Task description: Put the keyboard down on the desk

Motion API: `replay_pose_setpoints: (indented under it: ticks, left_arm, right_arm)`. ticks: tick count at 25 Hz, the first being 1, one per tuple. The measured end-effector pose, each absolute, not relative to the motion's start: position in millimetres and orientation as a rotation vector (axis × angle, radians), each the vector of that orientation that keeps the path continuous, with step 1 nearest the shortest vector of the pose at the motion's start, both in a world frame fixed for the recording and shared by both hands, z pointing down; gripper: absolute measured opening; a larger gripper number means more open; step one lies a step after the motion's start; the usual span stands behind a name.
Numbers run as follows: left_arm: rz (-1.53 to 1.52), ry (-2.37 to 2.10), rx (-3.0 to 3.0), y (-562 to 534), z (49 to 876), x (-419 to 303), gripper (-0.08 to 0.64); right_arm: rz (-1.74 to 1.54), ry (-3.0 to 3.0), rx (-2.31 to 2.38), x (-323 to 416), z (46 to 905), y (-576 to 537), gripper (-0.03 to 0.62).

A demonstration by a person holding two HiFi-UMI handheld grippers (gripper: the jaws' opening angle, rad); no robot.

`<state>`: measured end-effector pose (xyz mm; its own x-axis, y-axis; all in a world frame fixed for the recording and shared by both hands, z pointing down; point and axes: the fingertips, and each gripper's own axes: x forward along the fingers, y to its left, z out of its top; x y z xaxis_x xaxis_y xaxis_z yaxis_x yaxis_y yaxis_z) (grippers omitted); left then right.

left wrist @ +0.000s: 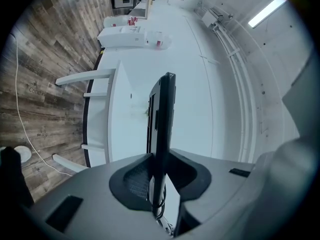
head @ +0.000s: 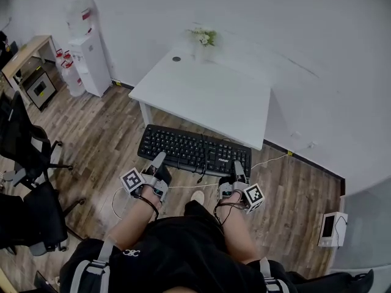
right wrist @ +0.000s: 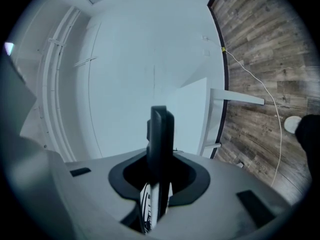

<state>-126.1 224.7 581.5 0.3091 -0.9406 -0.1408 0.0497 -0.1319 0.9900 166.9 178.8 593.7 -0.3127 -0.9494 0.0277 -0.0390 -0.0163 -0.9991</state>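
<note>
A black keyboard (head: 194,151) hangs in the air in front of the white desk (head: 208,96), level with its near edge, held by both grippers at its near long side. My left gripper (head: 159,162) is shut on the keyboard's left end; in the left gripper view the keyboard (left wrist: 162,124) shows edge-on between the jaws. My right gripper (head: 238,171) is shut on the right end, where the keyboard (right wrist: 159,139) again stands edge-on between the jaws. A thin cable (head: 201,174) hangs from the keyboard's middle.
A small plant (head: 204,38) and a dark round spot (head: 176,58) are at the desk's far side. A white water dispenser (head: 88,57) stands left of the desk, black office chairs (head: 30,163) at far left. A white cable (head: 269,160) runs over the wooden floor.
</note>
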Motion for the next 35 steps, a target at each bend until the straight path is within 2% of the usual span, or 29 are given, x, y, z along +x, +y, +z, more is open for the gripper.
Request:
replay_pose_setpoints:
  ticks: [14, 35]
  left_arm:
    - [-1.067, -0.904, 1.435, 115.4, 586.5, -152.2, 0.074]
    - [-0.992, -0.901, 1.407, -123.9, 590.3, -110.3, 0.074]
  right_arm:
    - [-1.475, 1.450, -1.004, 134.6, 605.7, 63.1, 0.081]
    - [-1.502, 1.401, -1.045, 179.3, 616.7, -166.1, 0.081]
